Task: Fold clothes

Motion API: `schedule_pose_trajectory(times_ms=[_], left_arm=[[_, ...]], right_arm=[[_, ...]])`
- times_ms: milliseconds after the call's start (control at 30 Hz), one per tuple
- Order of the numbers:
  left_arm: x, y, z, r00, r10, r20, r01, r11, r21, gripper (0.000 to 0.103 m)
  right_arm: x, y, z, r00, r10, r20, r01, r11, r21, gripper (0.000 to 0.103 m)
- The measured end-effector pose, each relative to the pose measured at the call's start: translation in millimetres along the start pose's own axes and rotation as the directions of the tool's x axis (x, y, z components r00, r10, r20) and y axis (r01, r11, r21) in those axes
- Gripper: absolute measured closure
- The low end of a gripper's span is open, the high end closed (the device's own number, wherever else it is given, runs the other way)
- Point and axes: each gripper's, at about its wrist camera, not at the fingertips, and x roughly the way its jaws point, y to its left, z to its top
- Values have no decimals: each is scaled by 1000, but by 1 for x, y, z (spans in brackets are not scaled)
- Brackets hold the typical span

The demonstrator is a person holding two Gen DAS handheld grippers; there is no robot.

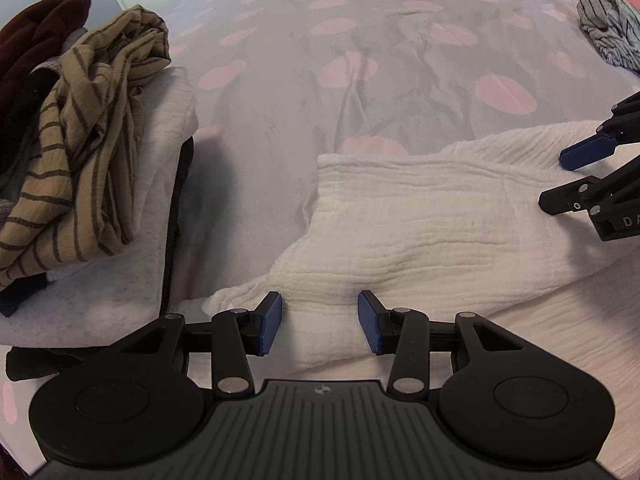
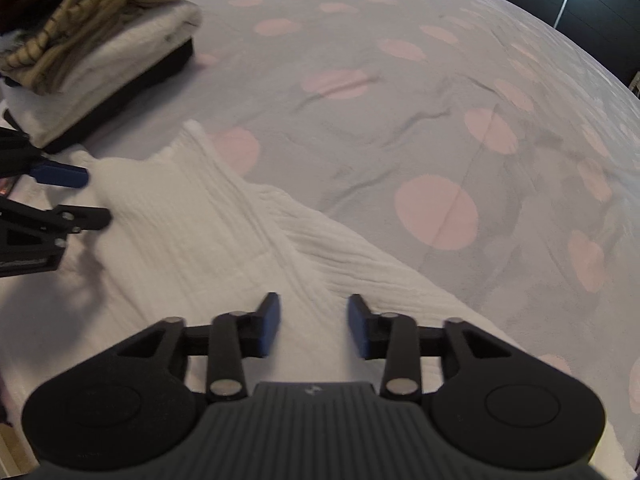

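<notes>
A white crinkled garment [image 1: 420,220] lies flat on the bed, with one narrow part reaching toward the near left. My left gripper [image 1: 322,322] hovers open over its near edge, blue pads apart, and the cloth lies beneath them, not pinched. My right gripper [image 2: 313,324] is also open above the same garment [image 2: 192,232], nearer its right side. Each gripper shows in the other's view: the right gripper [image 1: 576,176] at the far right edge, the left gripper [image 2: 86,196] at the far left edge, both with fingers spread above the white cloth.
The bed cover [image 1: 320,80] is grey with pink dots and slightly wrinkled. A pile on the left holds a tan striped garment [image 1: 92,128], a dark brown piece [image 1: 36,28] and white folded cloth [image 1: 168,128]. A grey striped garment [image 1: 608,28] lies far right.
</notes>
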Motion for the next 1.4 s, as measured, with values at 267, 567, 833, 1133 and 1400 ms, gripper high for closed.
schedule_pose_trajectory(times_ms=[267, 567, 833, 1133, 1400], left_arm=[[3, -20, 1, 1000, 14, 2, -14, 1000, -6, 62], [-16, -36, 5, 996, 4, 84, -1, 999, -46, 61], [-28, -55, 3, 995, -10, 95, 13, 1000, -28, 59], [-30, -82, -15, 988, 50, 146, -63, 994, 92, 58], [-36, -147, -48, 968, -43, 246, -59, 918, 393, 55]], right_arm=[[-6, 13, 3, 1000, 18, -11, -19, 998, -67, 98], [-58, 48, -5, 990, 139, 29, -133, 978, -162, 99], [-61, 97, -46, 973, 214, -84, -229, 936, -268, 99], [-51, 101, -60, 976, 193, -102, -215, 933, -290, 98], [-60, 95, -57, 980, 188, -65, -199, 938, -282, 98]])
